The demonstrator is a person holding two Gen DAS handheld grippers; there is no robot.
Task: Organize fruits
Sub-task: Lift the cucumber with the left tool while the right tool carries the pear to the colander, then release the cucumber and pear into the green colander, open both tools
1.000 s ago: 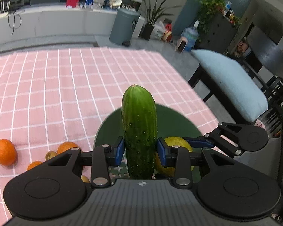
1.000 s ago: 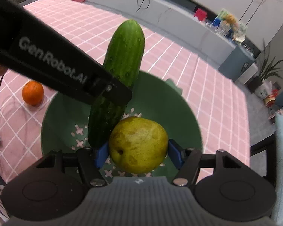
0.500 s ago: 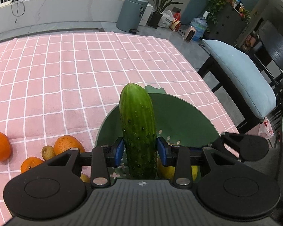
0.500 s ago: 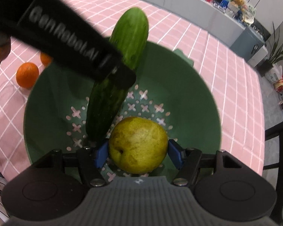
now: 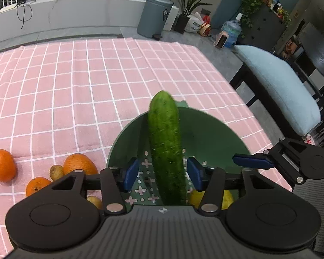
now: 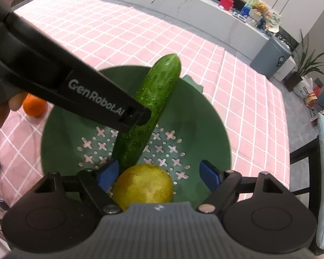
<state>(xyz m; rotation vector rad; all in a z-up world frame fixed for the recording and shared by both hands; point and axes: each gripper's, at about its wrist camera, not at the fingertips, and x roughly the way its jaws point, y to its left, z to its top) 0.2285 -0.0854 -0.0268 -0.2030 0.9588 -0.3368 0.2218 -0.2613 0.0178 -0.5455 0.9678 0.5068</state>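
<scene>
A green cucumber (image 5: 166, 146) lies in the green colander (image 5: 216, 133), leaning on its far rim. My left gripper (image 5: 163, 173) is open around it, pads apart from its sides. In the right wrist view the cucumber (image 6: 153, 105) slopes across the colander (image 6: 205, 118), and a yellow pear (image 6: 143, 185) sits on the colander floor. My right gripper (image 6: 159, 174) is open, with gaps on both sides of the pear. The pear (image 5: 224, 196) shows partly in the left wrist view.
Several oranges (image 5: 2, 165) and small brown fruits (image 5: 56, 172) lie on the pink checked tablecloth (image 5: 75, 86) left of the colander. One orange (image 6: 34, 105) shows in the right view. A bench with a light blue cushion (image 5: 280, 86) stands past the table's right edge.
Both grippers have opened: the left let go of the cucumber, the right let go of the pear. Both fruits now rest in the colander.
</scene>
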